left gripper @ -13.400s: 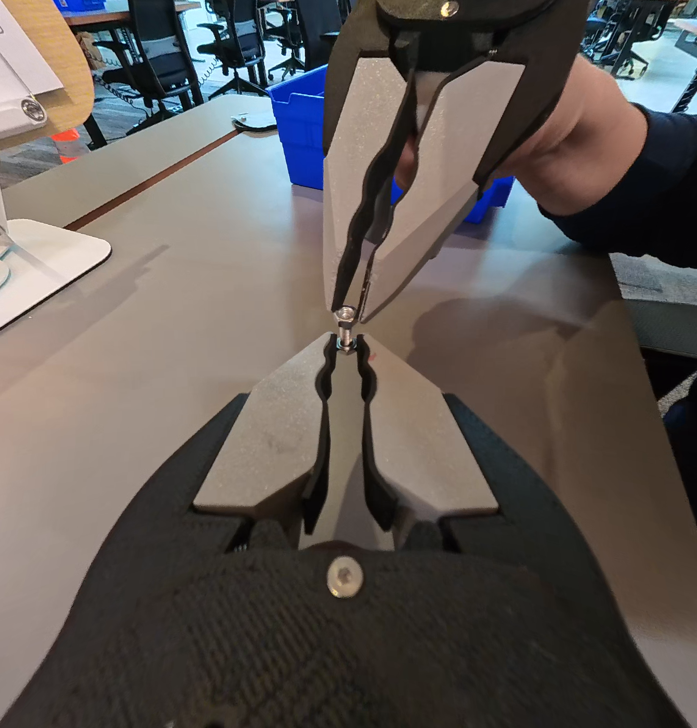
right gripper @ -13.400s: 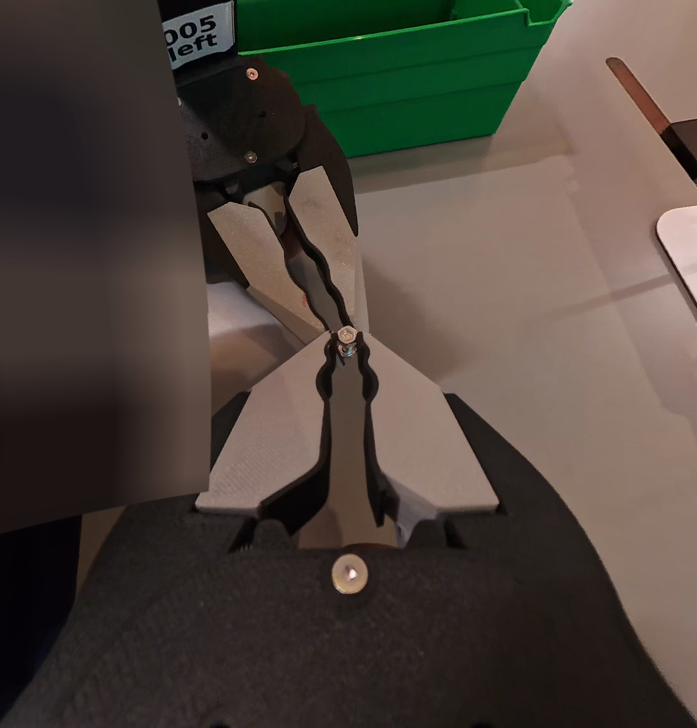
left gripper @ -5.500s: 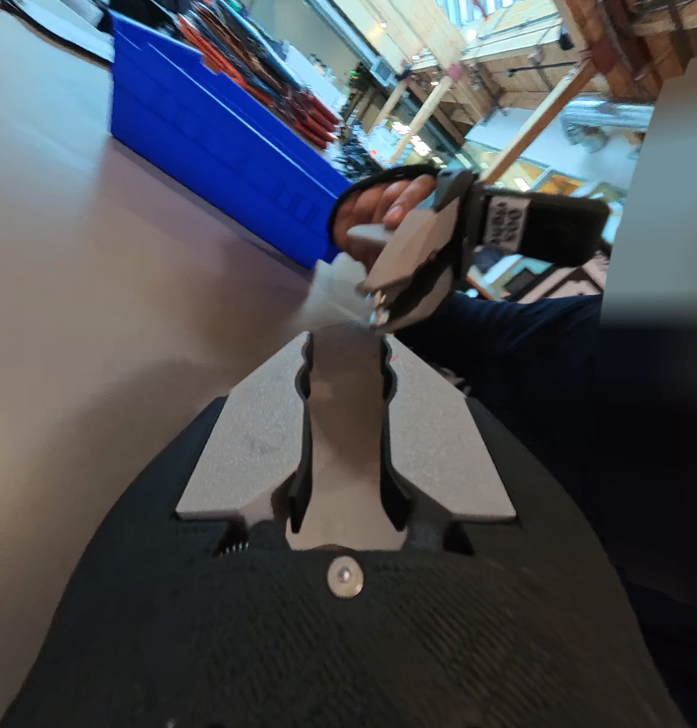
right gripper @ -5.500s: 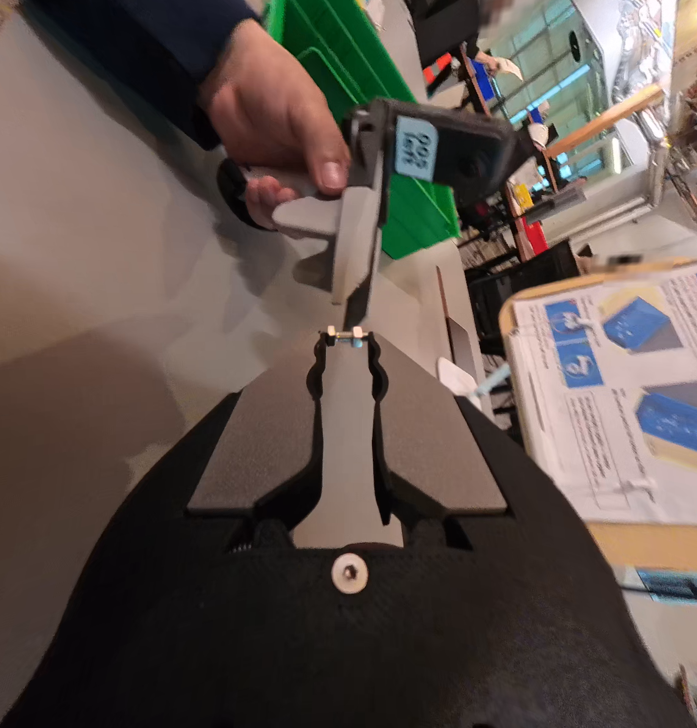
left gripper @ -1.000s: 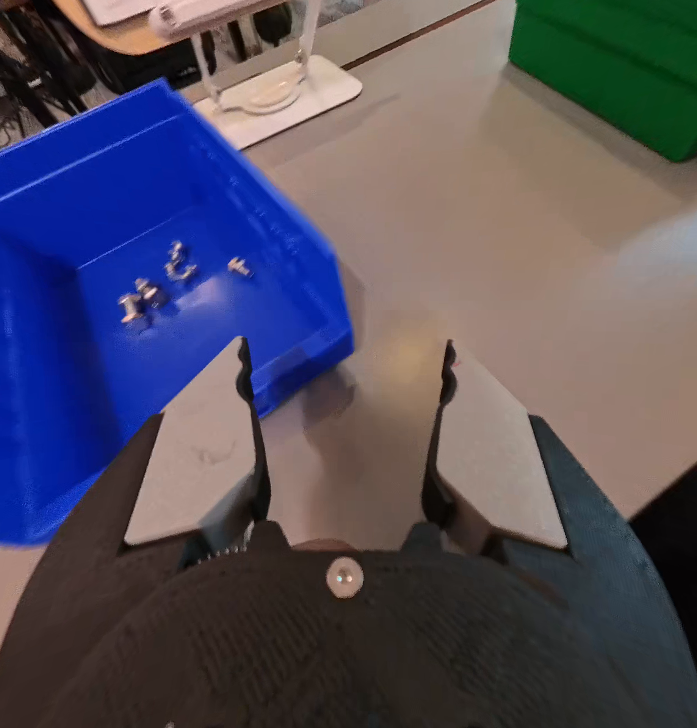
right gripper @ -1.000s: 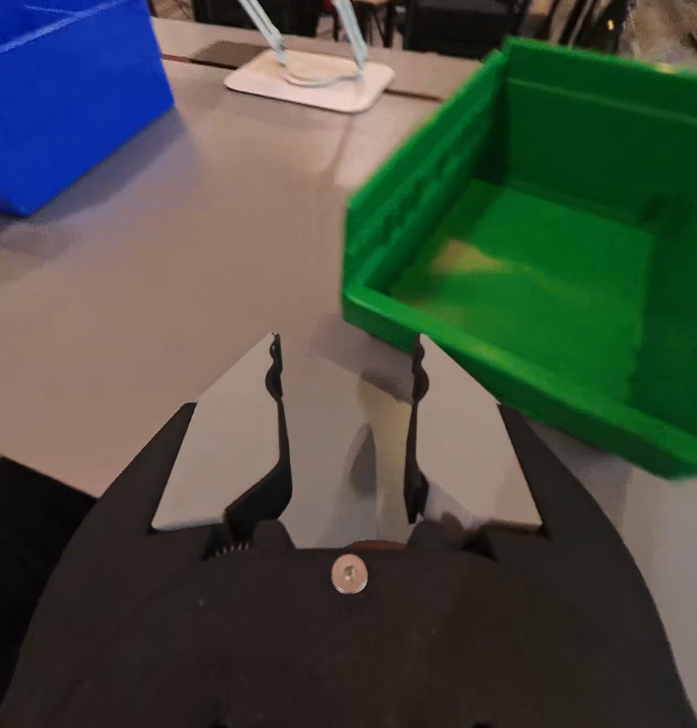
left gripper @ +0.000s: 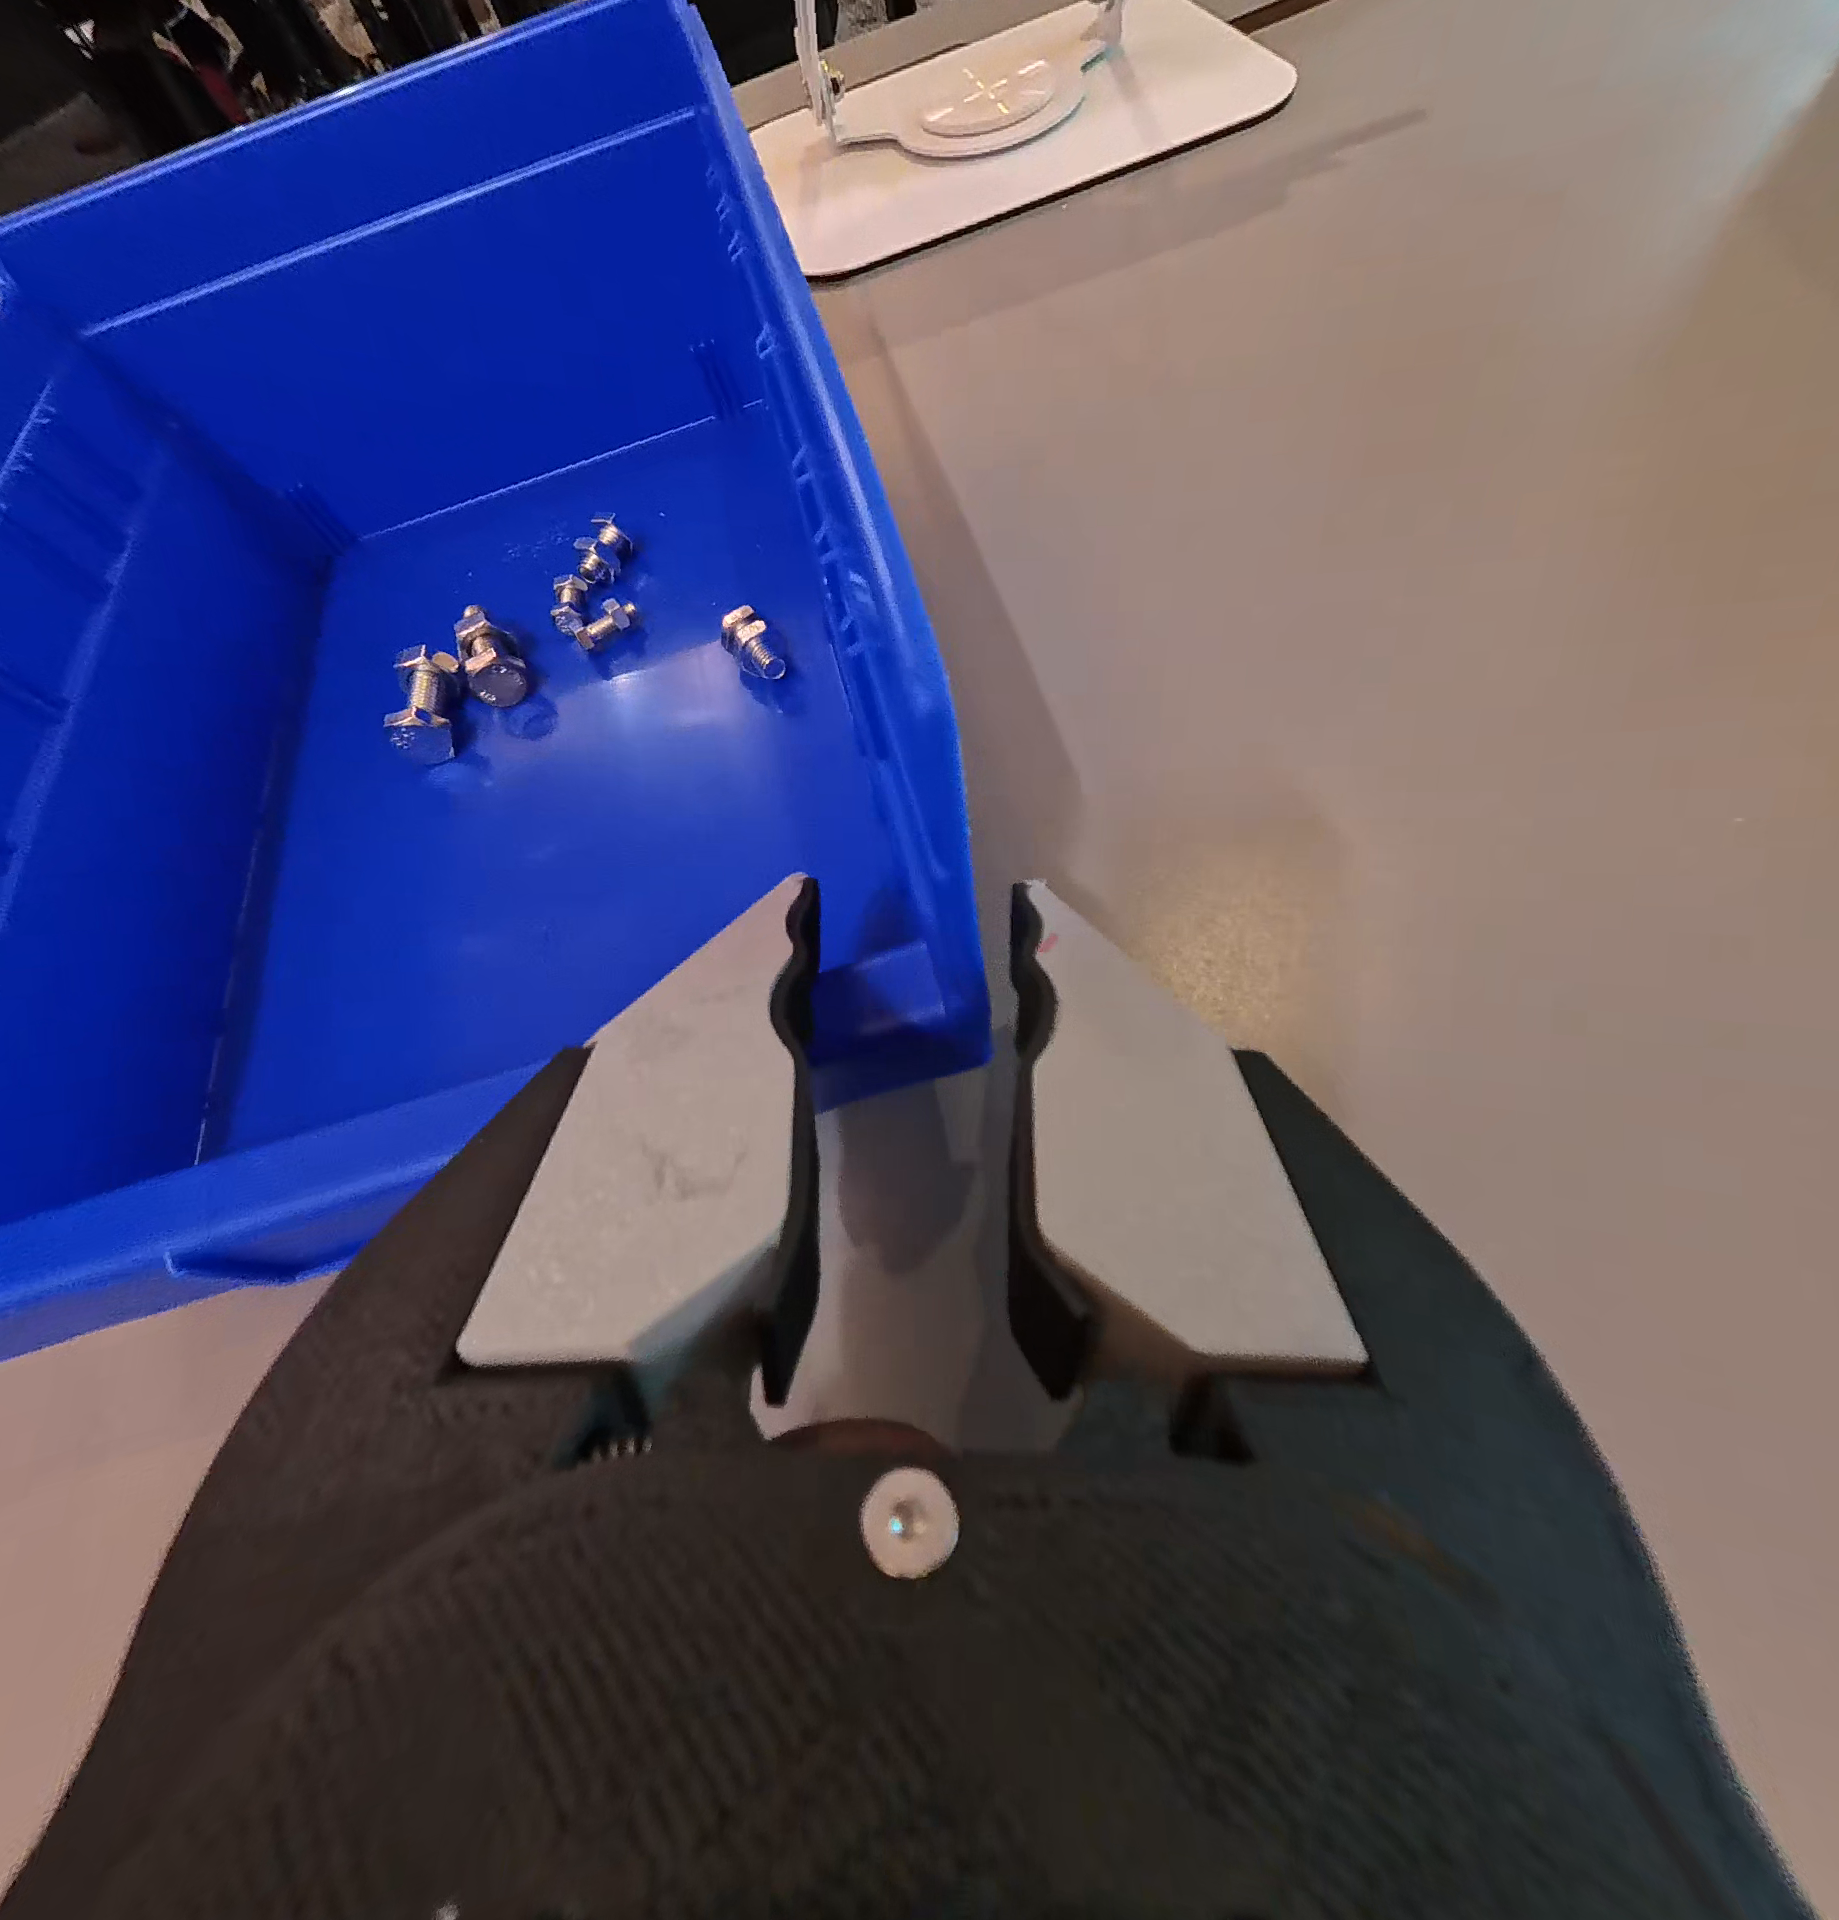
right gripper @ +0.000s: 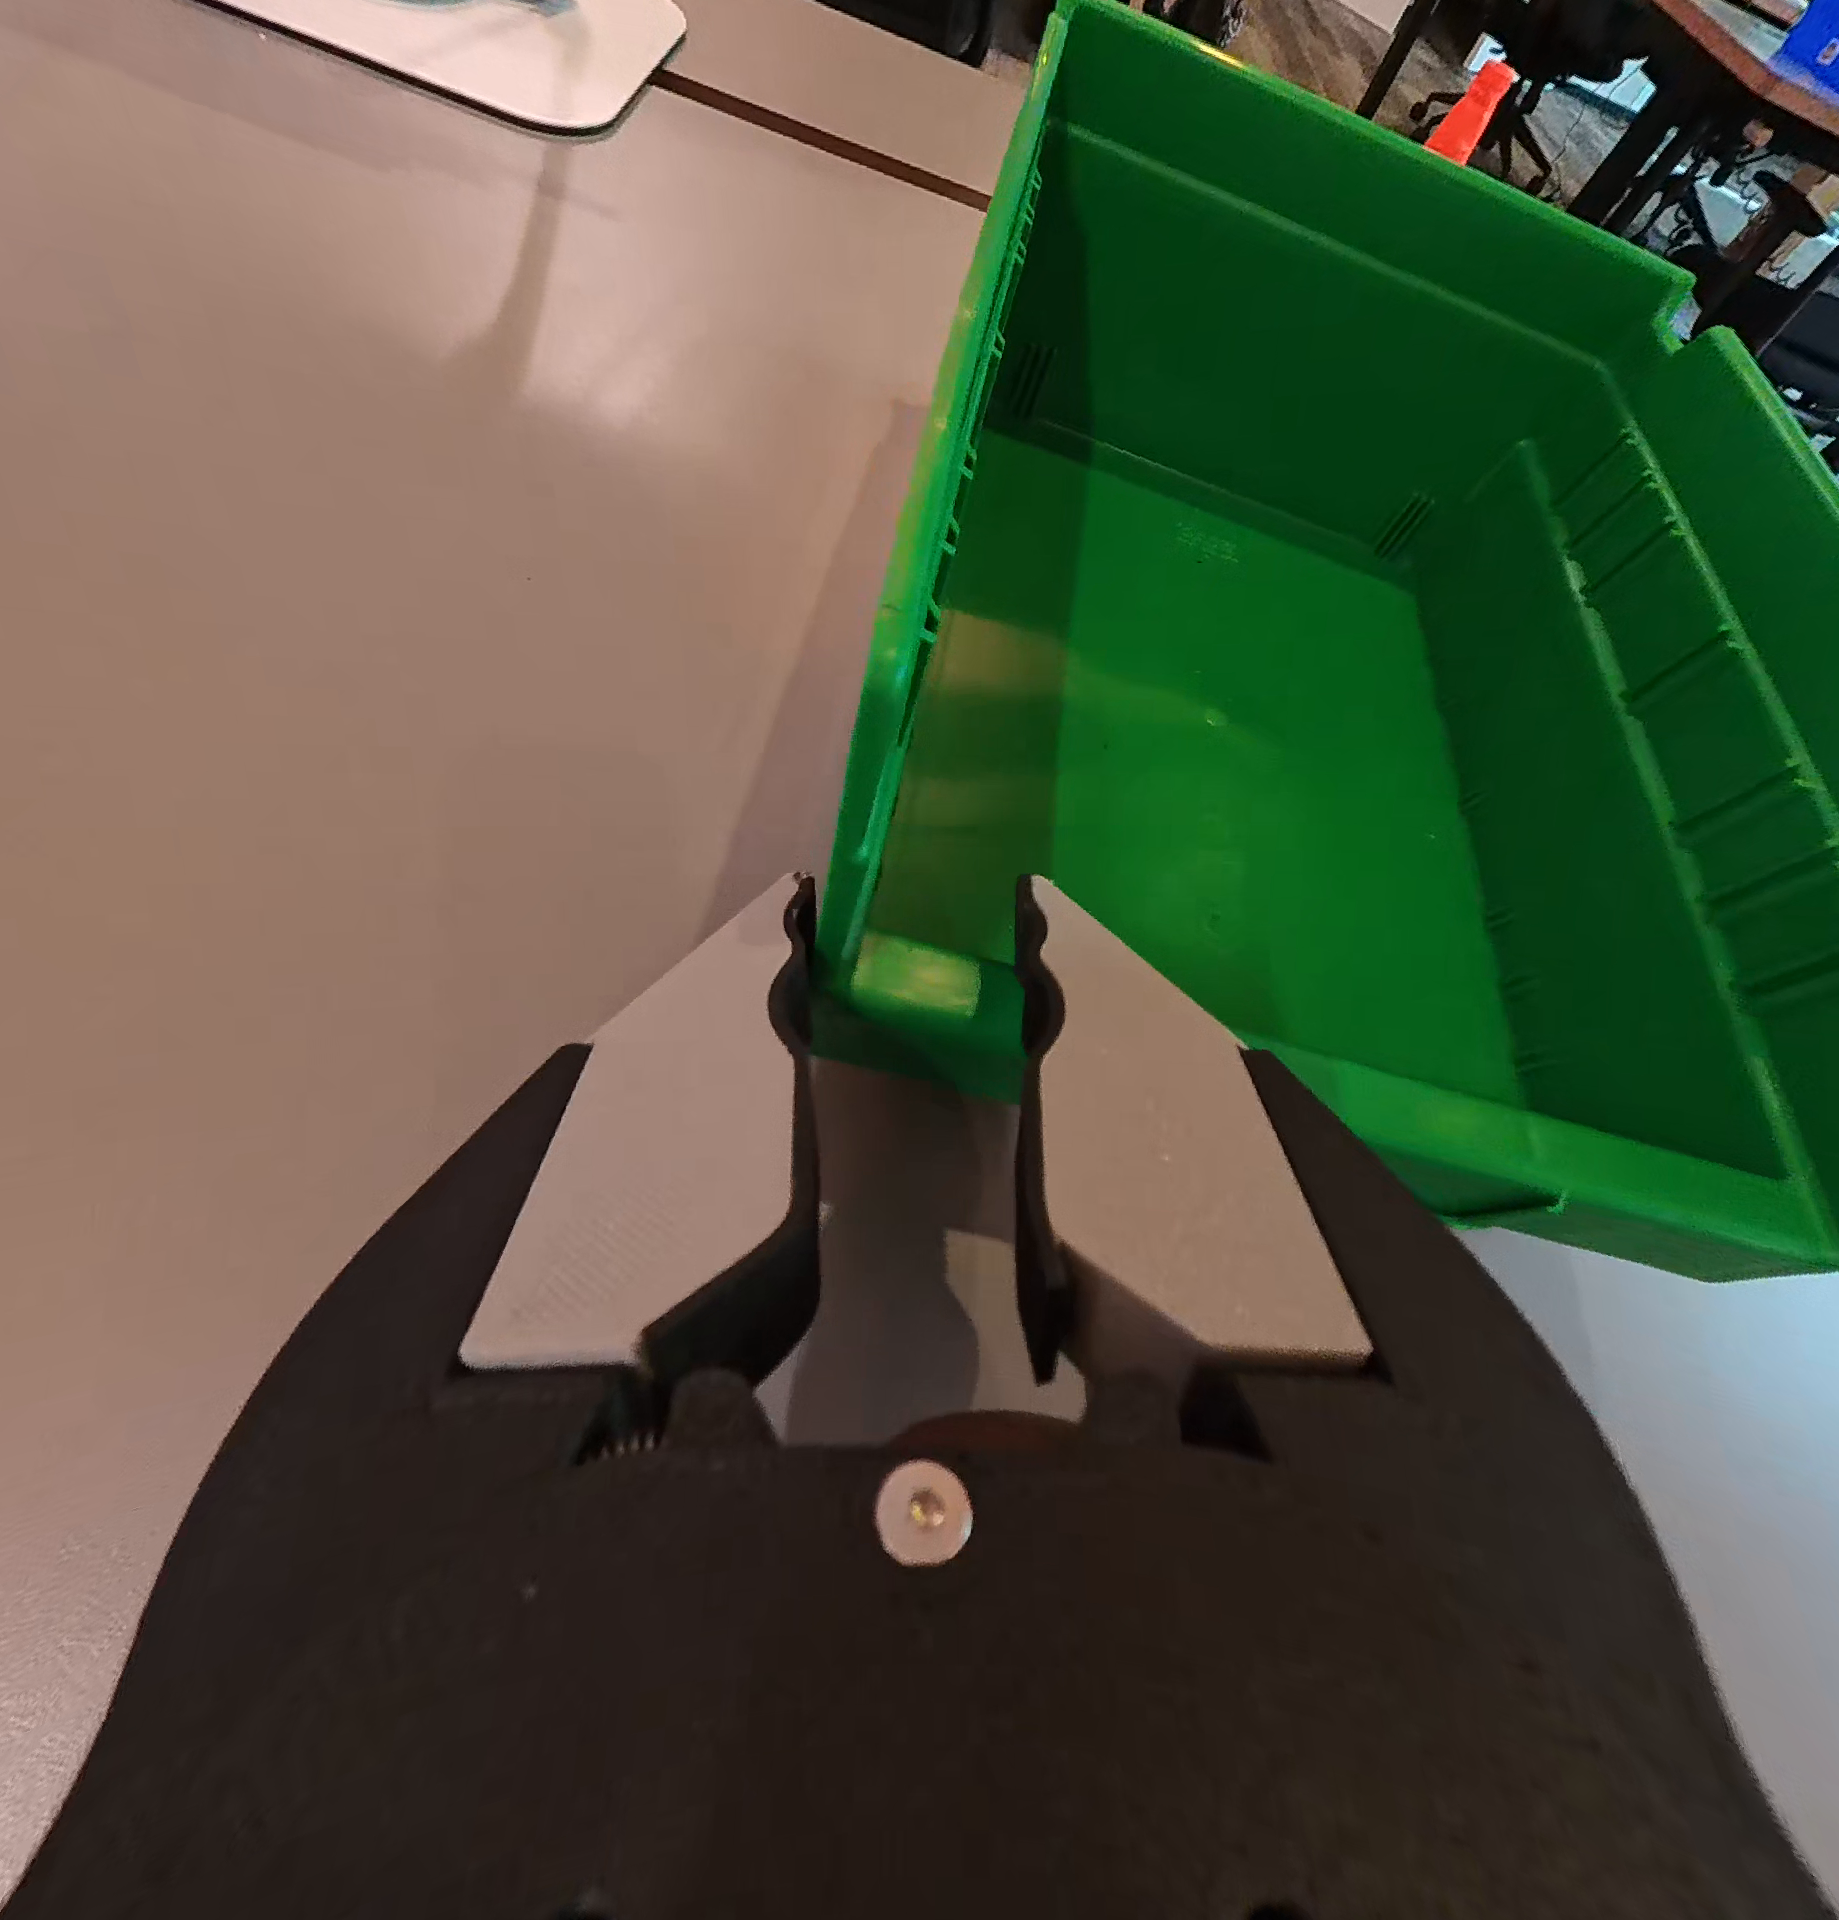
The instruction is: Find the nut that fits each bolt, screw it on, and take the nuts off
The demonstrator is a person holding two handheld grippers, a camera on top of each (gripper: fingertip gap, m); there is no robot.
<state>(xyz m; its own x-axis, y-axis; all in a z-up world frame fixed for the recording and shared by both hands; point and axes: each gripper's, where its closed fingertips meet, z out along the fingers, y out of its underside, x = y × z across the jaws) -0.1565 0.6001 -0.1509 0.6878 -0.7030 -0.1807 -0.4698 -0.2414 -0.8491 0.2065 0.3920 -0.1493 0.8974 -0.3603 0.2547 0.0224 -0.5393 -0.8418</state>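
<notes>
Left gripper [left gripper: 910, 904] hangs over the near right corner of the blue bin [left gripper: 894, 644], jaws spread with a clear gap and nothing between them. The fasteners lie on the bin floor ahead of it and to its left — a small cluster of bolts [left gripper: 499, 649], some apparently with nuts on them, though the parts are too small to tell which nut sits on which. One lone bolt [left gripper: 754, 642] lies nearest the right wall, its long axis running diagonally, head away from the gripper. Judgement: this is the closest piece, and reaching it means moving forward and down past the bin rim. The left gripper is the nearer tool; it points steeply down toward the table [left gripper: 1414, 520]. Right gripper [right gripper: 913, 904] is likewise spread and empty, its tips at the near left corner of the green bin [right gripper: 1517, 1143], which shows no parts inside. Neither gripper touches a fastener.
</notes>
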